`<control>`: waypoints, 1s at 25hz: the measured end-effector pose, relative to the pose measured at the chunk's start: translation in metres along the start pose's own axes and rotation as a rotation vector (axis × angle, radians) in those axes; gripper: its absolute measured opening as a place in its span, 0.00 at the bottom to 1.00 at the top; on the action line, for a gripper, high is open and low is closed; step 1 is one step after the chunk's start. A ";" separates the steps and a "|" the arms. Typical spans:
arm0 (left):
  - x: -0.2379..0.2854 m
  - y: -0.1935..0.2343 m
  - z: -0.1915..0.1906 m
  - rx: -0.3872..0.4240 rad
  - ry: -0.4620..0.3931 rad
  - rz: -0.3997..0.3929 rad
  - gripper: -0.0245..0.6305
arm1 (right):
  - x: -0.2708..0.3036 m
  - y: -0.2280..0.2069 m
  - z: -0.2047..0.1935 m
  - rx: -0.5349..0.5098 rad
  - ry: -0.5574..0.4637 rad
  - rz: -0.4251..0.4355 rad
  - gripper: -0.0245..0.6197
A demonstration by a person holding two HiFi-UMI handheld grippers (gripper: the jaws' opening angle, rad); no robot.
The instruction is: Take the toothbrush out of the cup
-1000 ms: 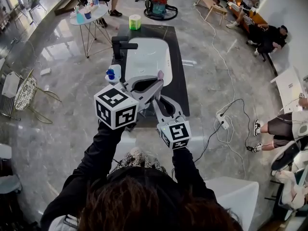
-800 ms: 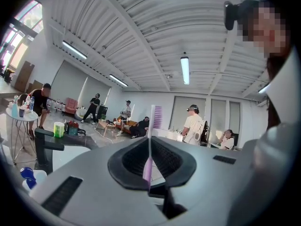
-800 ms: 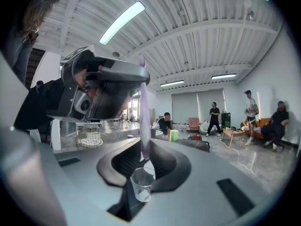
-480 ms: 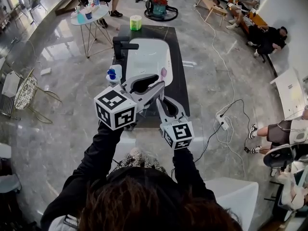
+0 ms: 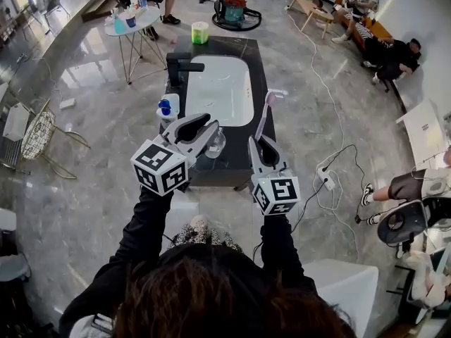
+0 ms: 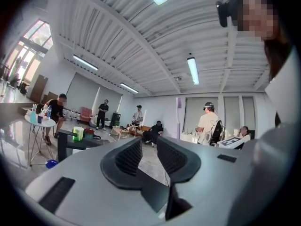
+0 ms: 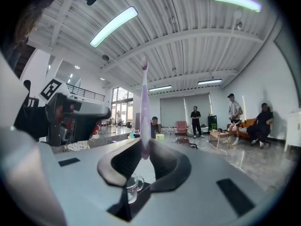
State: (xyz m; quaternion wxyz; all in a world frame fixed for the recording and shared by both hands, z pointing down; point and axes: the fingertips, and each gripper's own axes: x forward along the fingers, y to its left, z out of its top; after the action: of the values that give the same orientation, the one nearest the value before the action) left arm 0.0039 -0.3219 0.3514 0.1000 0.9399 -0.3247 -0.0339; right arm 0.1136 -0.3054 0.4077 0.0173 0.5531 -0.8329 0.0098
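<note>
A lilac toothbrush stands upright in my right gripper, whose jaws have just been closing and are shut on its handle. In the right gripper view the toothbrush rises from between the jaws of the gripper. Low behind them sits the clear glass cup. The cup stands on the black counter with nothing in it. My left gripper is just left of it. Its jaws have just been opening, and the left gripper holds nothing. The toothbrush shows beyond it.
A white basin is set in the counter, with a black tap and a blue-capped bottle at its left. A green roll stands at the far end. Cables and a power strip lie on the floor to the right. Several people sit around the room.
The grippers have drawn apart. The right one moved right with the toothbrush, now clear of the cup. The left one opened and pulled back left and down; the cup stands on the counter.
</note>
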 end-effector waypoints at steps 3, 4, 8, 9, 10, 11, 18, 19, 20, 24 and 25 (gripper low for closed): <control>-0.002 0.004 -0.004 0.013 -0.005 0.021 0.19 | -0.004 -0.010 0.005 0.006 -0.014 -0.025 0.13; -0.003 0.005 -0.005 0.025 -0.005 0.030 0.19 | -0.004 -0.012 0.006 0.007 -0.017 -0.031 0.13; -0.002 0.009 -0.012 0.097 0.015 0.074 0.16 | -0.006 -0.016 0.009 0.002 -0.023 -0.041 0.13; -0.002 0.011 -0.014 0.107 0.018 0.087 0.13 | -0.006 -0.017 0.011 0.000 -0.026 -0.042 0.13; -0.002 0.013 -0.015 0.113 0.020 0.098 0.11 | -0.006 -0.017 0.013 -0.001 -0.028 -0.042 0.13; -0.003 0.014 -0.017 0.114 0.020 0.109 0.10 | -0.007 -0.017 0.014 -0.001 -0.031 -0.043 0.13; -0.003 0.024 -0.028 0.166 0.035 0.176 0.05 | -0.007 -0.023 0.019 -0.007 -0.043 -0.055 0.13; -0.003 0.025 -0.030 0.187 0.034 0.187 0.05 | -0.008 -0.024 0.019 -0.008 -0.043 -0.057 0.13; -0.004 0.025 -0.033 0.204 0.035 0.197 0.05 | -0.008 -0.024 0.019 -0.007 -0.044 -0.059 0.13; -0.008 0.031 -0.045 0.186 0.046 0.226 0.05 | -0.010 -0.024 0.020 -0.009 -0.052 -0.061 0.13; -0.009 0.033 -0.048 0.179 0.052 0.231 0.05 | -0.010 -0.024 0.021 -0.011 -0.054 -0.063 0.13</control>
State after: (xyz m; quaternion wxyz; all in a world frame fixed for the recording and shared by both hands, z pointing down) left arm -0.0171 -0.3335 0.4057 0.0275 0.9020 -0.4298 0.0313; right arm 0.1391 -0.3061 0.3864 -0.0018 0.5789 -0.8153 -0.0103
